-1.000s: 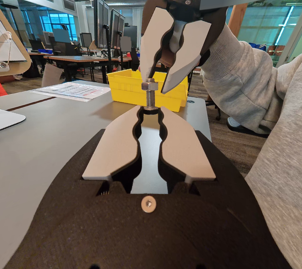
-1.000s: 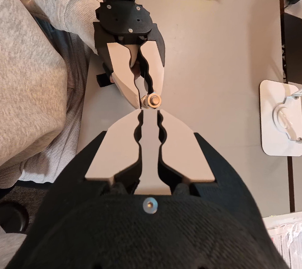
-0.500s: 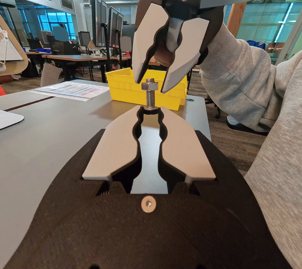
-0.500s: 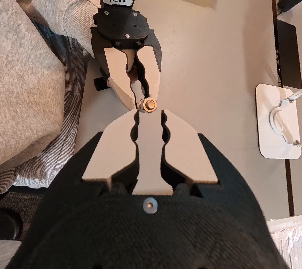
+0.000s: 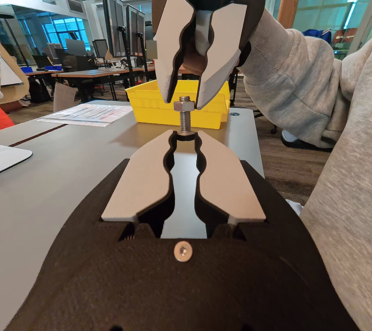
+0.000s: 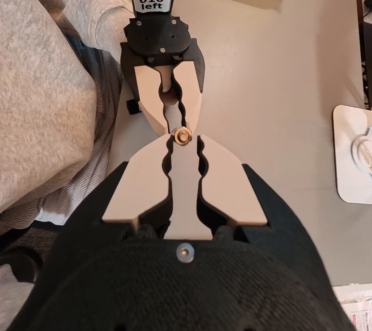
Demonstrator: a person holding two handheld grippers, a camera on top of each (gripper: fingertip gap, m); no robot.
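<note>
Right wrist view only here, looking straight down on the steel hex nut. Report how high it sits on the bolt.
Observer: The steel hex nut sits near the top of the upright threaded steel bolt; the bolt's tip shows just above it.
Operator: Now tell me what's below it.
Observer: Bare thread runs down to the left gripper, shut on the bolt's base.
Operator: Check the right gripper's height.
Observer: The right gripper hangs from above, open, tips flanking the nut; one fingertip looks to touch its side.
</note>
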